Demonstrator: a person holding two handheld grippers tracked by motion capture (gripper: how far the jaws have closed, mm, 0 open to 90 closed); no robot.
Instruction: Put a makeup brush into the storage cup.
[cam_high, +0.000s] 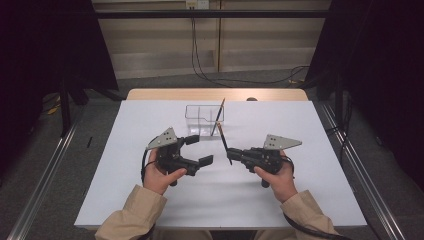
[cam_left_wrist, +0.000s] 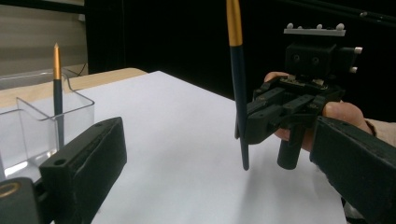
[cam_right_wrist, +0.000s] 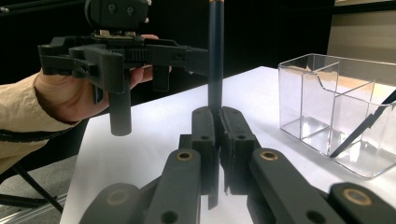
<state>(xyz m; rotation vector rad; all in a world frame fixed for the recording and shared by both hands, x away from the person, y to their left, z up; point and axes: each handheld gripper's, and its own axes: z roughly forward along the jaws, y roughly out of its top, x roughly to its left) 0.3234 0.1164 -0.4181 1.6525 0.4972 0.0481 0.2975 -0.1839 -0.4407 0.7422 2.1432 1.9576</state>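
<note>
My right gripper (cam_high: 233, 154) is shut on a dark blue pencil with a gold upper end (cam_high: 223, 140), holding it nearly upright just above the white table (cam_high: 150, 200). In the right gripper view the shut jaws pinch the pencil (cam_right_wrist: 215, 60) low on its shaft. My left gripper (cam_high: 199, 150) stands open a short way to the left of it, with nothing between its fingers. In the left gripper view the held pencil (cam_left_wrist: 238, 84) and the right gripper (cam_left_wrist: 247, 127) lie ahead. A second pencil of the same kind (cam_high: 218, 117) leans in a clear plastic box (cam_high: 197, 114).
The clear box (cam_right_wrist: 299, 98) has an inner divider and stands at the table's middle back, just beyond both grippers. A wooden edge (cam_high: 215, 94) runs behind the white sheet. Cables lie on the floor further back. Metal rails flank the table.
</note>
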